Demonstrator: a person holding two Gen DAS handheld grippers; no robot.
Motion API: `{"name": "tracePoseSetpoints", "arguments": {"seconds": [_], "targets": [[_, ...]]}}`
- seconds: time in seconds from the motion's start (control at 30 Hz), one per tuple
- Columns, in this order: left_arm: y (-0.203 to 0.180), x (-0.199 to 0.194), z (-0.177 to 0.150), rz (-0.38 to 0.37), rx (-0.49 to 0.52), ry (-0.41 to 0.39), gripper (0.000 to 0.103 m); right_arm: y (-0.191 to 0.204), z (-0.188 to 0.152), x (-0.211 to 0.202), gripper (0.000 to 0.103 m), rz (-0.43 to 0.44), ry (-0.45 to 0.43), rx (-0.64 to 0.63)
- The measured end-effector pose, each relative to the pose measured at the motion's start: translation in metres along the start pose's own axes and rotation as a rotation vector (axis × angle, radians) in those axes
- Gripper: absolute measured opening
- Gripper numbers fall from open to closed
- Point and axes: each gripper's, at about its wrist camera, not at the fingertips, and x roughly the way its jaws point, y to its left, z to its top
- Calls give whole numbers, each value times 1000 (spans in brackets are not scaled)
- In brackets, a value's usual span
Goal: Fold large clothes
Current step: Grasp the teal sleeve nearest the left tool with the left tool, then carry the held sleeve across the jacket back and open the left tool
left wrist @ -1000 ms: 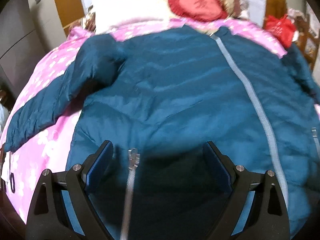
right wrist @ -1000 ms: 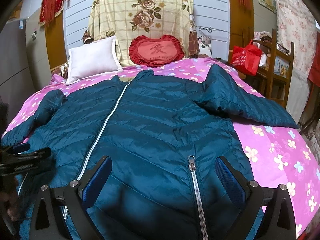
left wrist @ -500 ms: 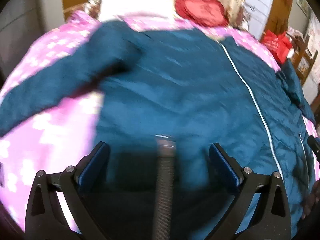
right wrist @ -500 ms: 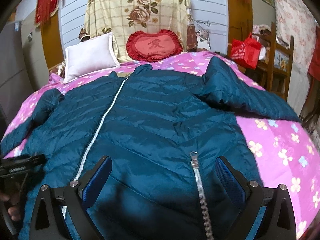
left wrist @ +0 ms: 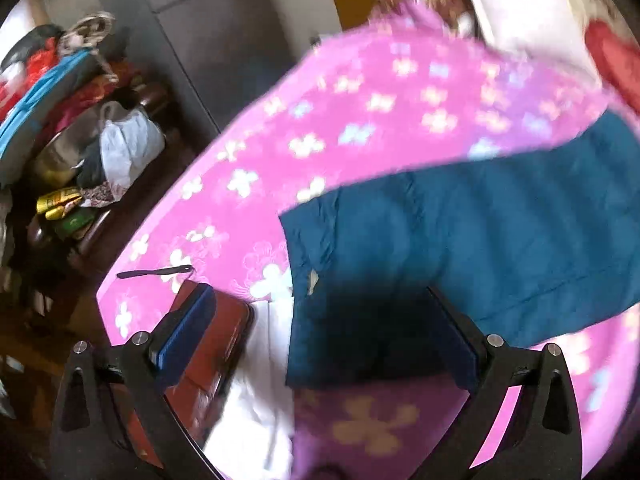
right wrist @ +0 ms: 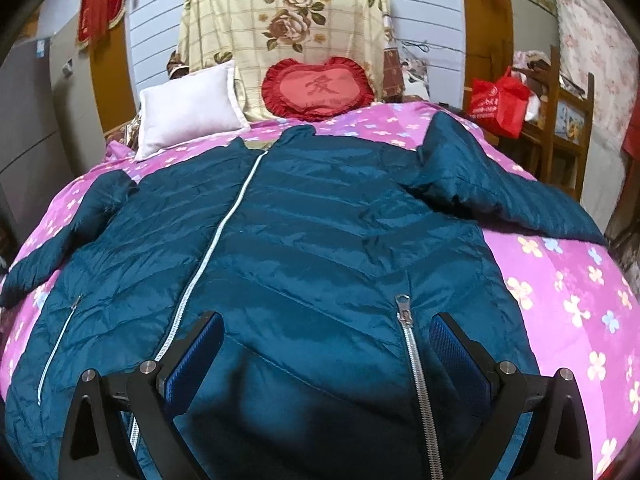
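A large teal puffer jacket (right wrist: 312,220) lies front up on the pink flowered bed (right wrist: 568,288), its white main zipper (right wrist: 224,236) closed. Both sleeves are spread outward. My right gripper (right wrist: 326,324) hovers open over the hem, and a pocket zipper (right wrist: 408,332) lies just inside its right finger. In the blurred left wrist view, the jacket's left sleeve (left wrist: 480,232) runs across the sheet, with its cuff (left wrist: 312,240) toward the bed's edge. My left gripper (left wrist: 316,296) is open above that cuff end, and the pads press on nothing.
A red-brown flat object (left wrist: 212,344) and white cloth (left wrist: 256,400) lie under the left gripper's left finger, with a black strap (left wrist: 156,272) beside them. A cluttered bench (left wrist: 80,160) and a grey wardrobe (left wrist: 224,40) stand past the bed's edge. White pillow (right wrist: 192,112), red cushion (right wrist: 320,88), red bag (right wrist: 498,106).
My left gripper has swung left, from over the jacket's body and pocket zipper to the sleeve cuff by the bed's edge, and has left the right wrist view. The right gripper has stayed put.
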Motion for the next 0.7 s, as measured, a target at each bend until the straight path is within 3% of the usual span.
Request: {"name": "tracePoseSetpoints", "arguments": {"seconds": [0.1, 0.2, 0.3, 0.33, 0.37, 0.4, 0.47, 0.6, 0.7], "targets": [[-8, 23, -7, -72, 62, 48, 101, -1, -2, 1, 103, -3, 9, 9], [-16, 22, -4, -106, 87, -7, 96, 1, -3, 3, 103, -9, 21, -5], [-22, 21, 3, -217, 74, -4, 48, 1, -3, 5, 103, -17, 31, -15], [-28, 18, 4, -213, 90, -9, 23, 0, -3, 5, 103, -17, 30, -12], [-37, 12, 5, -198, 123, -27, 12, -2, -3, 4, 103, -19, 28, -7], [-46, 4, 5, -195, 154, -49, 9, -4, -3, 4, 103, -22, 26, -1], [-56, -18, 7, -260, 148, -99, 6, -9, -3, 2, 103, -31, 24, 10], [-76, -91, 21, -508, 105, -227, 6, -22, -1, -2, 103, -129, 22, 19], [-106, -157, 30, -680, 145, -310, 6, -37, -2, 4, 103, -230, 72, 37]]}}
